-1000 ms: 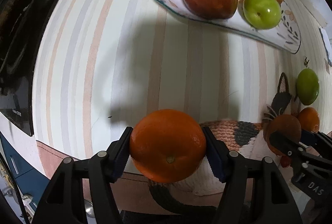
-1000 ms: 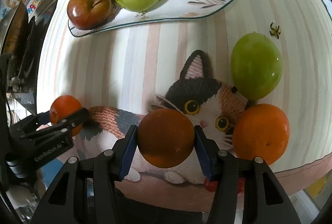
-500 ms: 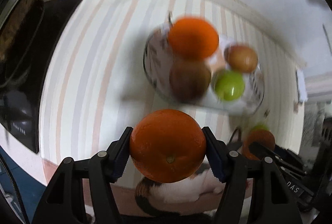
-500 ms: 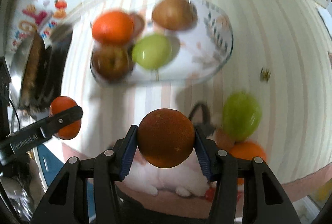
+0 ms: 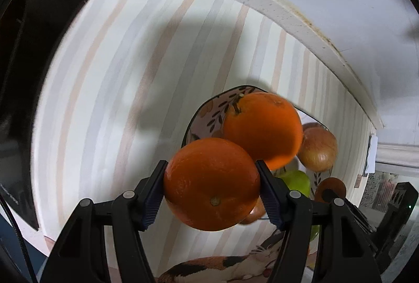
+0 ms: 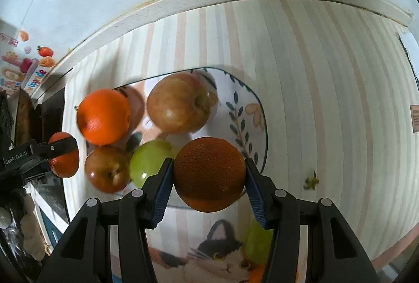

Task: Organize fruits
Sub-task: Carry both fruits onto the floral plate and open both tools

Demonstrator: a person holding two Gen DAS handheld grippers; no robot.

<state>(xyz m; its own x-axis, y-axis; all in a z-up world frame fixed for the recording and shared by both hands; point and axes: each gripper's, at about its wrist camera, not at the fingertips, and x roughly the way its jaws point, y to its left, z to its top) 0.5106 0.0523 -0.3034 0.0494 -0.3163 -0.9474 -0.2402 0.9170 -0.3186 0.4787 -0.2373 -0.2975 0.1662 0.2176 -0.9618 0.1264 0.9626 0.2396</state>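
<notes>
The left gripper [image 5: 212, 184] is clamped on a bright orange [image 5: 211, 183], pads pressed against its two sides, and hangs above the near edge of the flowered plate [image 6: 258, 125]. The right gripper [image 6: 209, 174] squeezes a darker orange [image 6: 209, 174] the same way, over the plate's near rim. Both fruits look firm, round and fairly weighty, with a pebbled skin that should give the pads some bite; a hold across the widest part, as now, seems safest, since a round fruit could roll out of a grip higher or lower. On the plate lie another orange [image 6: 104, 116], two apples [image 6: 178, 102] [image 6: 107, 169] and a green fruit [image 6: 149, 162], crowded to its left. The held oranges hide the plate's near part, so the free room there is hard to judge, and the fruit near the cat picture [image 6: 222, 254] below the plate is mostly covered.
</notes>
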